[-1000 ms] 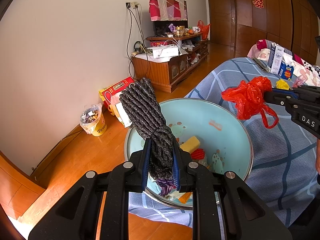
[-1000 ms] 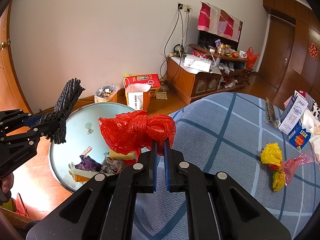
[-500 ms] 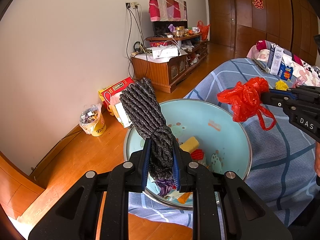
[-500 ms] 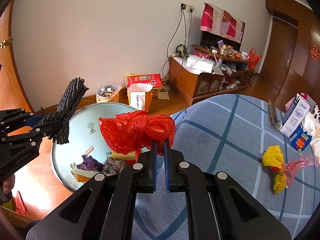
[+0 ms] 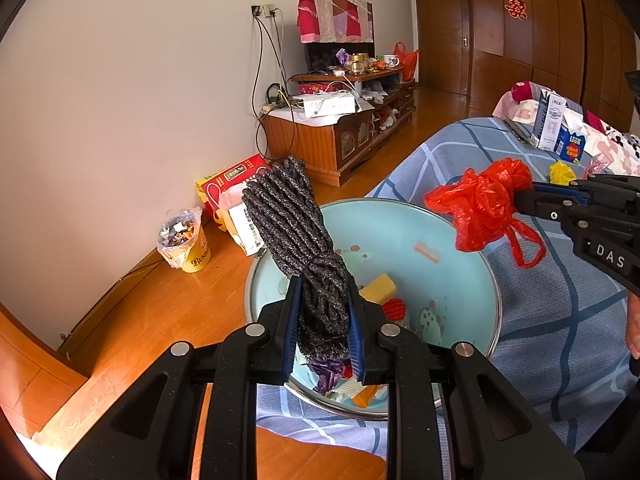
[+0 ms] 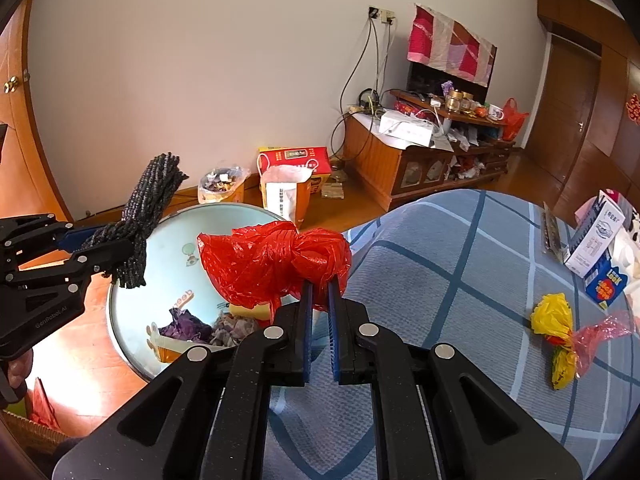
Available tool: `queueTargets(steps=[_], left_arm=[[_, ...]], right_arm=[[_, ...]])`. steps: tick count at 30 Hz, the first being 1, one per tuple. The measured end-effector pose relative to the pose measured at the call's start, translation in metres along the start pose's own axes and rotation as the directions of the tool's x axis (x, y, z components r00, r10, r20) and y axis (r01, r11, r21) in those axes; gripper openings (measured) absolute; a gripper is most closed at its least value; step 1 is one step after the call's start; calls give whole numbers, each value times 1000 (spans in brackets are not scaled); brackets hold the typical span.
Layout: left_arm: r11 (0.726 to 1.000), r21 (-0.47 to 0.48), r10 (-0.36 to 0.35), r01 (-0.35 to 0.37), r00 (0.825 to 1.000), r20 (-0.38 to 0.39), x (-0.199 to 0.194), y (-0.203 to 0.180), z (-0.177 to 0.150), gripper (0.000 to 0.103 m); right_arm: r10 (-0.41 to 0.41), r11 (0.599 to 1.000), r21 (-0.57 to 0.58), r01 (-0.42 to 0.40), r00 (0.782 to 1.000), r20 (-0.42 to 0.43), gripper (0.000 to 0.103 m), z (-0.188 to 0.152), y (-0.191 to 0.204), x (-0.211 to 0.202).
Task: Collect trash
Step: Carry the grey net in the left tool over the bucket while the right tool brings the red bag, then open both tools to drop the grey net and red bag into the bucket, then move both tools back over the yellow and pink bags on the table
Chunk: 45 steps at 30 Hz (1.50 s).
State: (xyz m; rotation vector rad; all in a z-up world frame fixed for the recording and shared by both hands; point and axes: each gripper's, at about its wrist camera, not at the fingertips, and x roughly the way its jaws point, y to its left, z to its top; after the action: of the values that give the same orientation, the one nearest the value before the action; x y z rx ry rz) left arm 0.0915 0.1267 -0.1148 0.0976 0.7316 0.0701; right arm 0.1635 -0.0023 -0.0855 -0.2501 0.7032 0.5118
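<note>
Your left gripper point(image 5: 322, 280) clamps the grey rope bundle point(image 5: 296, 240) above the blue basin point(image 5: 460, 248). Your right gripper point(image 6: 318, 284) pinches the red plastic bag point(image 6: 272, 264) over the basin's right rim.

I see matt black plastic on my left gripper point(image 5: 322, 320), its fingers point(image 5: 291, 320) lined with ribbed blue pads. The rope bundle point(image 5: 298, 240) looks like rough, speckled grey twisted cord. The red bag point(image 6: 272, 266) in my right gripper point(image 6: 319, 320) is thin, crinkled, glossy plastic. The basin point(image 5: 456, 240) has a smooth, glossy pale-blue enamel-like inside and a shiny metal rim. The bed point(image 6: 460, 272) wears soft matt checked cloth; the floor point(image 5: 160, 300) is polished wood.
</note>
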Motion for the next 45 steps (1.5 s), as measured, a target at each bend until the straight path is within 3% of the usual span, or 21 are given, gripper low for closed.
queueTargets(steps=[1,3,7,9,11,16,45], left_arm=[[1000,0,0,0,1000,1,0,0,0,22],[1000,-1,-4,4,1000,4,-1,-1,-1,27],[1000,0,-12,12,1000,15,-3,-3,-1,44],[1000,5,-15,15,1000,19,-4,-5,-1,47],[1000,6,-16,16,1000,18,-3,-6,-1,53],[1000,4,-10,10,1000,10,0,-8,-3,57],[1000,8,-7,7,1000,-5,6,-9,-7,59]], right_arm=[[6,1000,-2,-6,1000,0,8,0,1,0],[29,1000,-6,-29,1000,-3,21,0,3,1],[38,999,-2,-38,999,-1,36,-3,3,2],[36,999,1,-36,999,-1,43,-3,3,3],[35,999,5,-35,999,-2,44,-4,3,3],[33,999,8,-33,999,-2,48,-5,3,3],[15,1000,22,-15,1000,-4,54,-14,-4,2]])
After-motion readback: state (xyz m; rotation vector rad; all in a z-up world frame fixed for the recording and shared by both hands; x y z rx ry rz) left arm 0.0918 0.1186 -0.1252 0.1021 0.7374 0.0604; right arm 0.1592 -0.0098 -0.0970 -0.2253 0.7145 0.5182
